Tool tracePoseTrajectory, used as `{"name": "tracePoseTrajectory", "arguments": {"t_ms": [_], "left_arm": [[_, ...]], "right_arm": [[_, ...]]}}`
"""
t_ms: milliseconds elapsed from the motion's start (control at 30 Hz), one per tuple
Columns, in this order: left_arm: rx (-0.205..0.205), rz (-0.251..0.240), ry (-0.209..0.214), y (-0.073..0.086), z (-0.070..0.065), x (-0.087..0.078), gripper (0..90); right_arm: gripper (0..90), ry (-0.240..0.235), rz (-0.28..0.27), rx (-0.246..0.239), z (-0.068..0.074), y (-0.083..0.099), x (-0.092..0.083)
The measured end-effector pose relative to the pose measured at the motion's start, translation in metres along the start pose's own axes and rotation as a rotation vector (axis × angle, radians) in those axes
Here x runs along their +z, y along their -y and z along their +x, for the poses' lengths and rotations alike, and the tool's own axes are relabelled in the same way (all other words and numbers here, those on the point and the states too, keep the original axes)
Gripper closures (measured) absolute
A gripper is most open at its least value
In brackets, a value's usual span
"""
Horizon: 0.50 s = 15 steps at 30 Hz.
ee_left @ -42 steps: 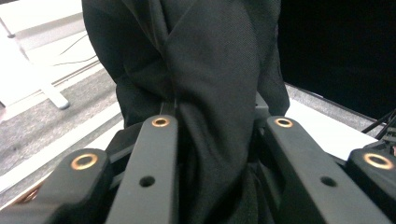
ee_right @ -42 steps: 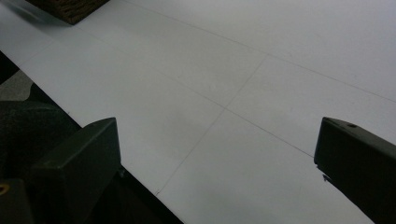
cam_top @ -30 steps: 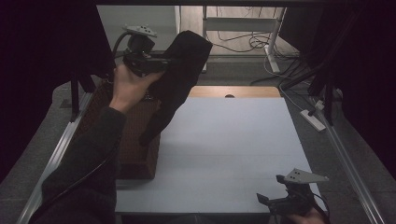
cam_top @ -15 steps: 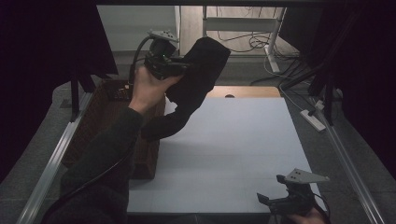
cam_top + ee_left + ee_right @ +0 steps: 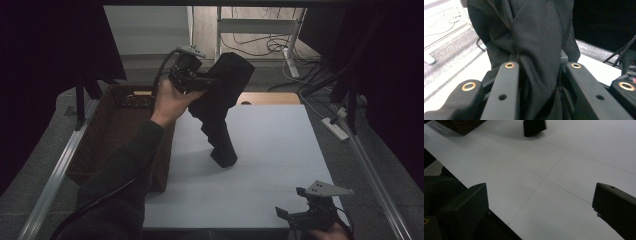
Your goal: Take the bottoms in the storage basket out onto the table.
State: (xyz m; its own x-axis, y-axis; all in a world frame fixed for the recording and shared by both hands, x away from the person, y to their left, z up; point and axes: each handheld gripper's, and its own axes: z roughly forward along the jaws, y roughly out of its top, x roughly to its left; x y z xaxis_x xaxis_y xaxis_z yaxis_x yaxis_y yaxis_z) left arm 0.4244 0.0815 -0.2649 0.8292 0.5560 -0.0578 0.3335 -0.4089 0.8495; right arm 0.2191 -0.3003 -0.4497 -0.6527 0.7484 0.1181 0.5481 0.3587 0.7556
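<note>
High view has my left gripper (image 5: pixel 207 82) clamped on the black cloth (image 5: pixel 220 107), held up so it drapes to the white table (image 5: pixel 280 150) beside the basket (image 5: pixel 115 135). Right gripper (image 5: pixel 300 216) idles open, waiting.

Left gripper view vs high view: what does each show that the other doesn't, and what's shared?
Left gripper view alone: the weave of the black garment bunched between the two black jaws, close up. High view alone: the garment's lower end hanging to the white table, the brown basket at the table's left edge, and the right tongs open at the near edge. Shared: the garment clamped in the left tongs, with the white table beneath.
</note>
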Motion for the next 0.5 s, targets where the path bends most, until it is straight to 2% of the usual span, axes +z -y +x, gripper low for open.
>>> {"name": "tracePoseTrajectory", "arguments": {"t_ms": [267, 500], "left_arm": [[0.009, 0.054, -0.002, 0.013, -0.001, 0.023, 73.8], [-0.018, 0.086, 0.009, 0.031, 0.001, 0.045, 73.3]], "right_arm": [[0.9, -0.002, -0.001, 0.001, 0.0, 0.0, 0.0], [0.9, -0.003, -0.002, 0.003, -0.001, 0.0, 0.0]]}}
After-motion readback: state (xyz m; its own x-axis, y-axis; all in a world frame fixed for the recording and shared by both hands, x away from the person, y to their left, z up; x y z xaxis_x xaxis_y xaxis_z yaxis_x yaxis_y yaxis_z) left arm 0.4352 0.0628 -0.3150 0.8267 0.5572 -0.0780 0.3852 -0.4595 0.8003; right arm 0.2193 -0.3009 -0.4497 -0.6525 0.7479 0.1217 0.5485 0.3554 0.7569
